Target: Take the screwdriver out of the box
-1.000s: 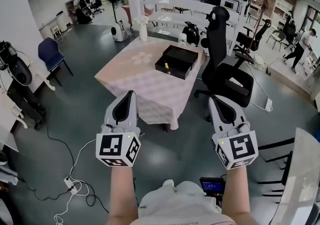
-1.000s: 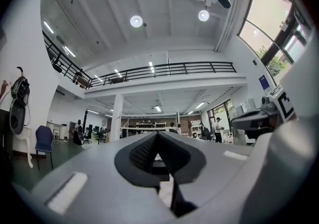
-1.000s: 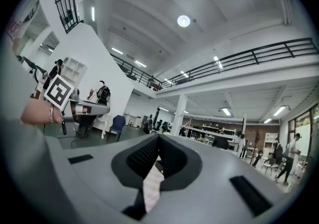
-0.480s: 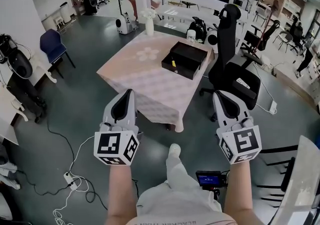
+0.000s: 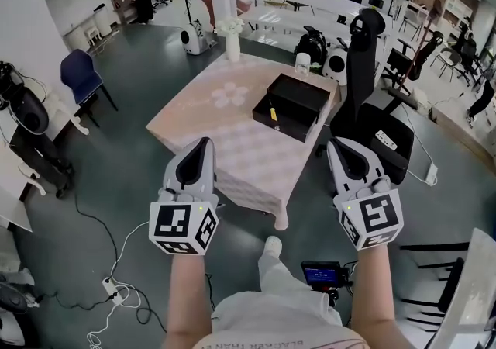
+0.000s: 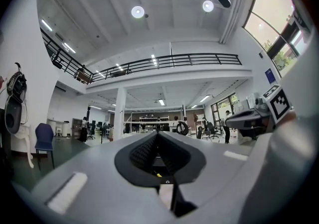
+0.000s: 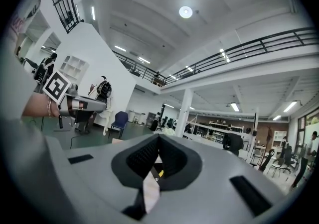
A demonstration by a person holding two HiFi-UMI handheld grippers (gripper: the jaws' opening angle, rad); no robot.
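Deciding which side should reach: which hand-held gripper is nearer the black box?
Right. The right hand-held gripper hangs short of the black box, slightly to its right; the left hand-held gripper is farther off to its left.

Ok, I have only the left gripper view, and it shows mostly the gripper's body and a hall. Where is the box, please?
Observer: The black box lies open on the right part of the table.
Operator: And what lies inside it?
Observer: A small screwdriver with a yellow handle, near the box's left wall.
Operator: And my other gripper?
Observer: The right gripper is shut and empty, short of the table.
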